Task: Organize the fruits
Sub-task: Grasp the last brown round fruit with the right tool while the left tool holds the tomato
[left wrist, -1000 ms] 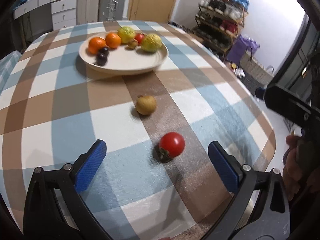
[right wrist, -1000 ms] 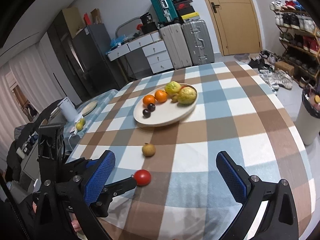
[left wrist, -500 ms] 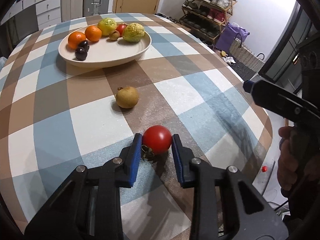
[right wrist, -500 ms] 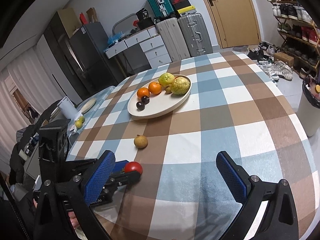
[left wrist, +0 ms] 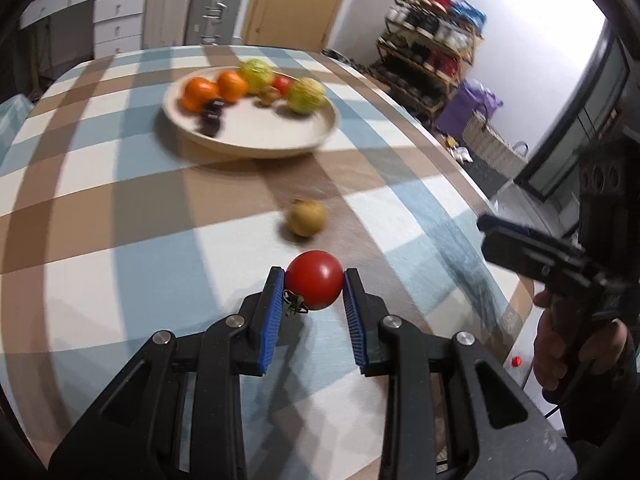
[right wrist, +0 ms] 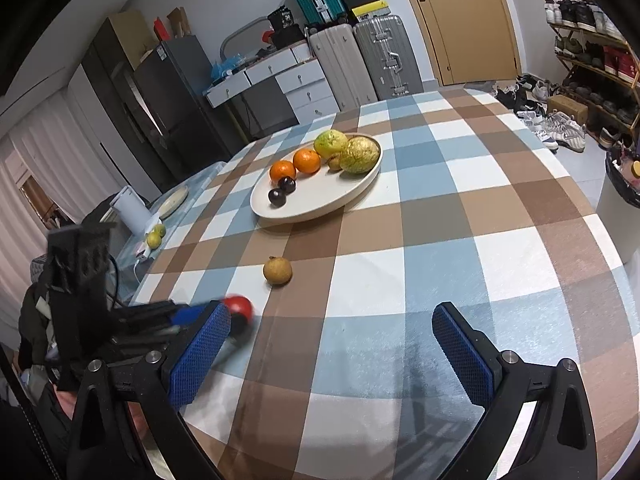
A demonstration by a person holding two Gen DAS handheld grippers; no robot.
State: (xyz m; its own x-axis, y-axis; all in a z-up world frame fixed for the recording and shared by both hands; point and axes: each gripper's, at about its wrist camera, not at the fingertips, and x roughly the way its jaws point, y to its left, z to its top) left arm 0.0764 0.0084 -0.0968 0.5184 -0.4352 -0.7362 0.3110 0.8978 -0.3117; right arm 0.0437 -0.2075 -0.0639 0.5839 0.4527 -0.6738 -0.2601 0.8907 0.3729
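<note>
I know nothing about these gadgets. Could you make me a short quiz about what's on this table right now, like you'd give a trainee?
1. True or false: the left gripper is shut on the red tomato.
2. Which fruit lies alone on the tablecloth, off the plate? A) an orange B) the small brown fruit C) a dark plum
3. Fill in: the right gripper has its jaws ____ with nothing between them.

Key: 1 true; 2 B; 3 open.

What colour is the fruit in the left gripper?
Red; the tomato shows best in the left wrist view, between the blue pads.
</note>
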